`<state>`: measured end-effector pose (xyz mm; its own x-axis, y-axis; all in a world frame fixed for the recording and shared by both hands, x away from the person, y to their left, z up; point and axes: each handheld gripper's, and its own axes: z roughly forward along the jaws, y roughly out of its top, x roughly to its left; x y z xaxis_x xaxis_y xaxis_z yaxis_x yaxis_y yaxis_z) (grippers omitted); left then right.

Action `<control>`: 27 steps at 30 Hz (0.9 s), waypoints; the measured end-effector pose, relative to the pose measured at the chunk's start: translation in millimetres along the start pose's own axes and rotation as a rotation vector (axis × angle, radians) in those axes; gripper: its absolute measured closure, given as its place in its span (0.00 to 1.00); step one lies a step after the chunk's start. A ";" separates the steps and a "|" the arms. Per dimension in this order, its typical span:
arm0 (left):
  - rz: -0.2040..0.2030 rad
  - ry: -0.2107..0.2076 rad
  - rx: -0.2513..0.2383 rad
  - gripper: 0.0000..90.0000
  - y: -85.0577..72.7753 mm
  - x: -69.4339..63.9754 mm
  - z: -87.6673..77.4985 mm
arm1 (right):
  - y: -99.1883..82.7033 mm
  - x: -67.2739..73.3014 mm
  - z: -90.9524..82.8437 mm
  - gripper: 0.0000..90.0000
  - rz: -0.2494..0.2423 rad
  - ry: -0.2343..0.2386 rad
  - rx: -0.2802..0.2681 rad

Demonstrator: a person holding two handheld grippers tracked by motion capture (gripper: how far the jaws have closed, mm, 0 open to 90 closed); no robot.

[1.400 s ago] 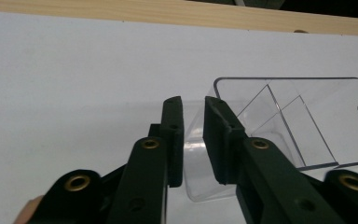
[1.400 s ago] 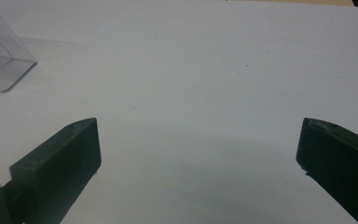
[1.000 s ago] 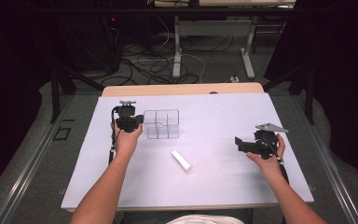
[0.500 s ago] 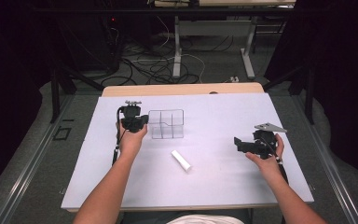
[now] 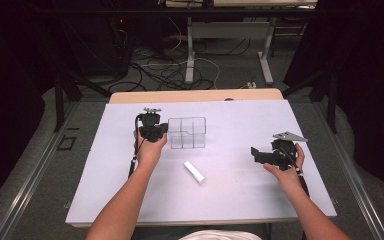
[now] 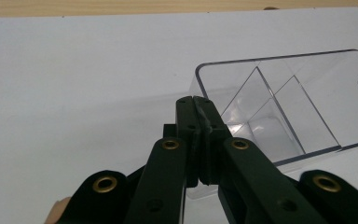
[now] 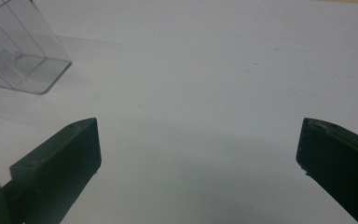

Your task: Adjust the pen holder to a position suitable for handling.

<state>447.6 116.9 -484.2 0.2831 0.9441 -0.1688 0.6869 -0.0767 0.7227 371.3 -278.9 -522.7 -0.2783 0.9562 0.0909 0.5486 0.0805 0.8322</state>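
A clear plastic box (image 5: 186, 132) with inner dividers stands at the middle back of the white table. My left gripper (image 5: 163, 130) is at the box's left wall, and in the left gripper view the gripper (image 6: 198, 101) has its jaws pressed together on the edge of the box (image 6: 279, 102). My right gripper (image 5: 258, 154) hovers over the right side of the table, pointing left, with its jaws wide apart; nothing lies between its tips (image 7: 198, 149). The box (image 7: 14, 51) shows at the upper left of the right gripper view. A small white cylinder (image 5: 194, 172) lies in front of the box.
A white sheet (image 5: 105, 170) covers the table, and a wooden edge (image 5: 195, 96) runs along its far side. Cables and table legs (image 5: 190, 60) are on the floor beyond. Dark curtains stand at both sides.
My left gripper has shifted to the right, and the clear box has moved right with it. The right gripper has hardly moved.
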 end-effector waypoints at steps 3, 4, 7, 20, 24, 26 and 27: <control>0.004 -0.009 -0.003 1.00 0.1 -5.4 2.1 | -0.1 0.3 0.3 0.00 0.003 0.001 0.002; 0.006 -0.014 0.000 1.00 0.2 -7.3 2.7 | 0.0 0.6 0.3 0.00 0.005 0.002 0.003; 0.002 -0.025 -0.006 1.00 0.1 -13.8 5.2 | 0.0 0.6 0.4 0.00 -0.001 0.005 0.006; 0.007 -0.041 -0.006 1.00 2.4 -25.1 11.0 | -0.4 0.7 1.0 0.00 0.002 0.007 0.007; 0.018 -0.043 -0.005 1.00 2.6 -23.9 11.1 | -0.6 1.2 1.3 0.00 0.000 0.009 0.008; 0.019 -0.047 -0.003 0.99 2.5 -23.5 10.9 | -0.6 1.2 1.1 0.00 0.000 0.008 0.007; 0.019 -0.048 -0.005 0.99 2.5 -23.3 10.7 | -0.5 1.1 0.9 0.00 0.001 0.008 0.006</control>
<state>449.9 91.3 -485.6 0.3279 0.9259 -0.1875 0.6782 -0.0925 0.7291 371.3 -277.7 -523.5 -0.2840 0.9540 0.0962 0.5536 0.0813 0.8288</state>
